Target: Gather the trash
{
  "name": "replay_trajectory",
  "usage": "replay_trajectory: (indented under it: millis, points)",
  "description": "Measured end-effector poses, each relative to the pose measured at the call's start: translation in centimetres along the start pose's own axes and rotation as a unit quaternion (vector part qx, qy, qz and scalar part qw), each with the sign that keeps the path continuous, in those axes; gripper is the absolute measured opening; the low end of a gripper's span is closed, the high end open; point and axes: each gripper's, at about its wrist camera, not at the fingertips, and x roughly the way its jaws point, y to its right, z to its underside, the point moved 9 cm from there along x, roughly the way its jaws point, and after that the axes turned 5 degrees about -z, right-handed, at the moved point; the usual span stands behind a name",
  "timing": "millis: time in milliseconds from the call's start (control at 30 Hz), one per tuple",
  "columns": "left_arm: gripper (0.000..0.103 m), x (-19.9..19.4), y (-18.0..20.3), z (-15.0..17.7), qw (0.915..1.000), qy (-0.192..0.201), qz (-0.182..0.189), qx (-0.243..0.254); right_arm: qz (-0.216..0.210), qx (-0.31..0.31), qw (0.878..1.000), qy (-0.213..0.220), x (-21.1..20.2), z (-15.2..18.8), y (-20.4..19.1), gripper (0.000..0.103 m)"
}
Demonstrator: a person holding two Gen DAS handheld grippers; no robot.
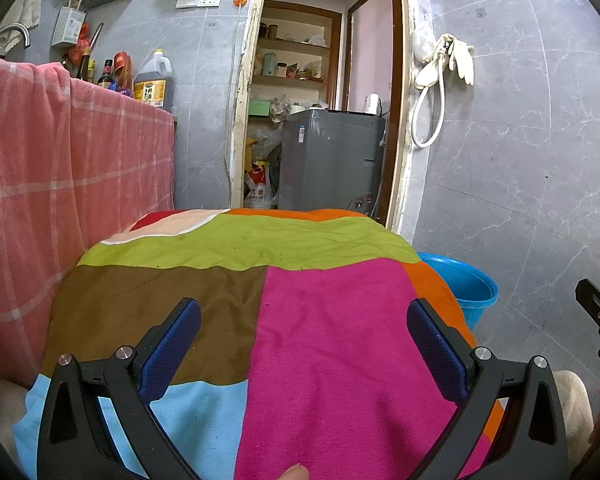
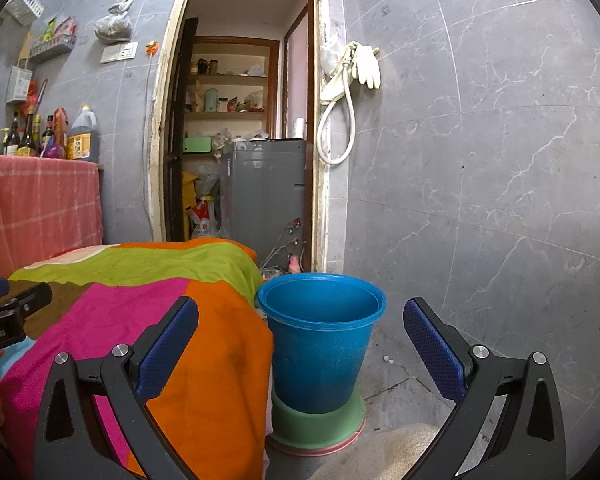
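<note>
Both grippers, left (image 1: 304, 344) and right (image 2: 300, 344), hung wide apart and empty over the patchwork cloth (image 1: 320, 340). No trash showed on it; the blue bin (image 2: 320, 336) stood beside, seemingly empty, its bottom unseen, leaving progress unclear.

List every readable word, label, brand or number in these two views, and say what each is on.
"Robot.AI", partly cut off at the frame edge: on the left gripper body, seen from the right wrist view.
"九" and a second character, unclear: on the red-and-white sack in the doorway.
Yellow label on the oil jug: too blurred to read.
Sticker on the grey appliance: too small to read.
Sauce bottles: labels unreadable.
</note>
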Motion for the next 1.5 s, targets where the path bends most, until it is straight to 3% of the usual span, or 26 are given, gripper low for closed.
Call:
replay_trajectory:
  millis: [1500]
  points:
    - [0.101,0.07,-0.42,-0.01,1.0,0.001,0.001,0.0,-0.002,-0.001,1.0,0.003,-0.08,-0.17,0.07,0.103]
